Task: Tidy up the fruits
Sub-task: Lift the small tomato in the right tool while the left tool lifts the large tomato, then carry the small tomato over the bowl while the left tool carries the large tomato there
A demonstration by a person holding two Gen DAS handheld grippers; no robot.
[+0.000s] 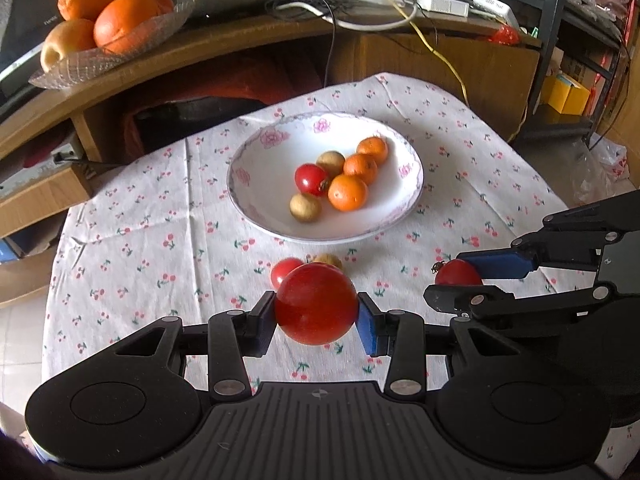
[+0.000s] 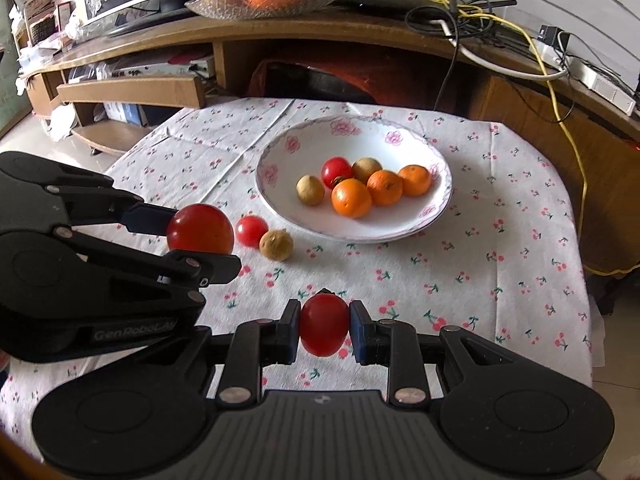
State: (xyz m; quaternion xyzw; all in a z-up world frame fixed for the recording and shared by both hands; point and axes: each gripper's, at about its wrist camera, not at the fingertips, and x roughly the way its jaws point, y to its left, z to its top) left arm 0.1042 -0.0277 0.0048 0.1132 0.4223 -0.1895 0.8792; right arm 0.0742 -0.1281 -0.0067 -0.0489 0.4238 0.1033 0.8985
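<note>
L hand-held gripper [image 1: 316,316] clamped on sth; R hand-held gripper [image 2: 324,326] likewise clamped.

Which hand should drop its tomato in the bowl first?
Probably left. The left gripper already holds its tomato pointed straight at the bowl; the right gripper sits off to the side.

Loose brown fruit [image 1: 328,259] mostly hidden behind the held tomato [image 1: 316,303], glass fruit dish [image 2: 264,2] cut off by the top edge
</note>
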